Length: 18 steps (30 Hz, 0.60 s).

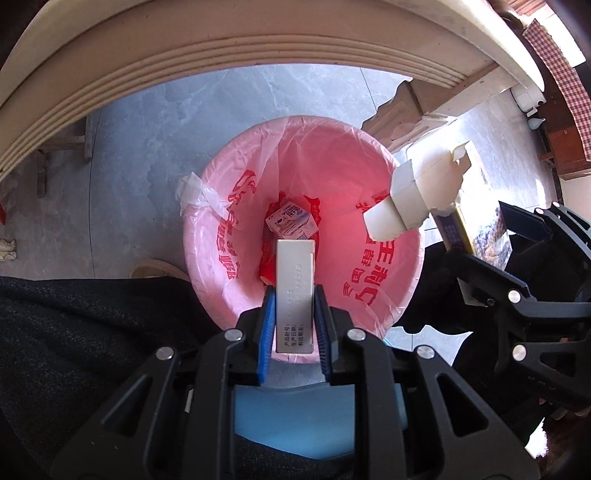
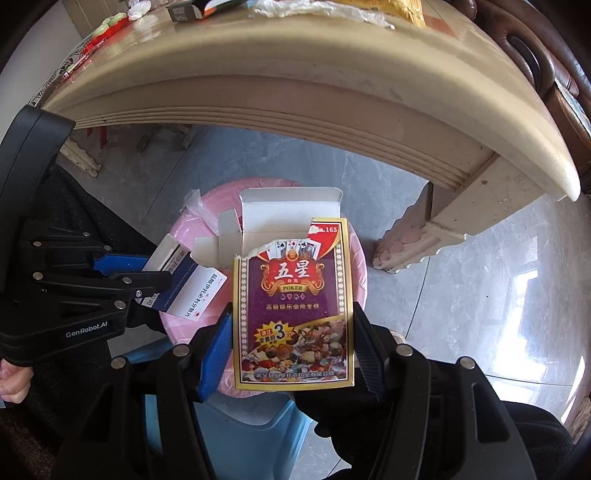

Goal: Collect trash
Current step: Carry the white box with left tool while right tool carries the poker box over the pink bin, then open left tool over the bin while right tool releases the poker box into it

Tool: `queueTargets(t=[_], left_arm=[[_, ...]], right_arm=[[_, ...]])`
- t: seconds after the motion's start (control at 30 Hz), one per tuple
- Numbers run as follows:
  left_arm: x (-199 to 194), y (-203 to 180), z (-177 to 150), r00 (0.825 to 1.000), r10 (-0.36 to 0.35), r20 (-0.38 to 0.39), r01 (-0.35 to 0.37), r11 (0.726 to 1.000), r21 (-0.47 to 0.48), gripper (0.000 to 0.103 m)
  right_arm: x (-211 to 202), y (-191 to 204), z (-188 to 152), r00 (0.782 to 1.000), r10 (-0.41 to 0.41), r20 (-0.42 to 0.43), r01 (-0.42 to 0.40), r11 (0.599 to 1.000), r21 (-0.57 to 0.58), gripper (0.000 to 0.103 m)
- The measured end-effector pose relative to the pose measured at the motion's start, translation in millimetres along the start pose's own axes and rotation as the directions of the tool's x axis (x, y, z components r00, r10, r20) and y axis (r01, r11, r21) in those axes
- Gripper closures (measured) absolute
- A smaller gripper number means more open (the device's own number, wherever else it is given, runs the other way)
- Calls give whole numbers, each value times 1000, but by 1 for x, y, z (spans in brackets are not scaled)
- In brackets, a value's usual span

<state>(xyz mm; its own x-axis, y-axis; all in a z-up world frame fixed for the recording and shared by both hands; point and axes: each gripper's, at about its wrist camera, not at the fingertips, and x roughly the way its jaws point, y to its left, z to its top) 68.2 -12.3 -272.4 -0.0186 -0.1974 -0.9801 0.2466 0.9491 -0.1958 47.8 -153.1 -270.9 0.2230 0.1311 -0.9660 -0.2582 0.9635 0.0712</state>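
My left gripper is shut on a small white medicine box, held upright over the pink-lined trash bin. A crumpled carton and red wrappers lie at the bin's bottom. My right gripper is shut on a torn purple poker card box, its white flap open, also above the bin. In the left wrist view the poker box hangs at the bin's right rim. In the right wrist view the left gripper holds the medicine box at left.
A cream table edge arches overhead, its carved leg standing right of the bin. Wrappers and litter lie on the tabletop. A blue plastic stool sits below the grippers. A person's dark clothing fills the left.
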Motion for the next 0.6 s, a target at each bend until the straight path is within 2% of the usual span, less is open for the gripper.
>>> queueTargets(t=[0.23,0.47,0.6], left_arm=[[34,4,13,998,7,-65,-8,1000,-29,82],[65,9,23,988,-23,-156,13,998,-63,82],[71,11,24,986,-6,-167,-6,998,-69,82]], right_arm=[[33,-3,2,999,11,-42,-10,999,32,44],[55,-8,2,996,32,-87,-28,998,48,44],[63,-9,2,994,38,-100,-34,998,47,44]])
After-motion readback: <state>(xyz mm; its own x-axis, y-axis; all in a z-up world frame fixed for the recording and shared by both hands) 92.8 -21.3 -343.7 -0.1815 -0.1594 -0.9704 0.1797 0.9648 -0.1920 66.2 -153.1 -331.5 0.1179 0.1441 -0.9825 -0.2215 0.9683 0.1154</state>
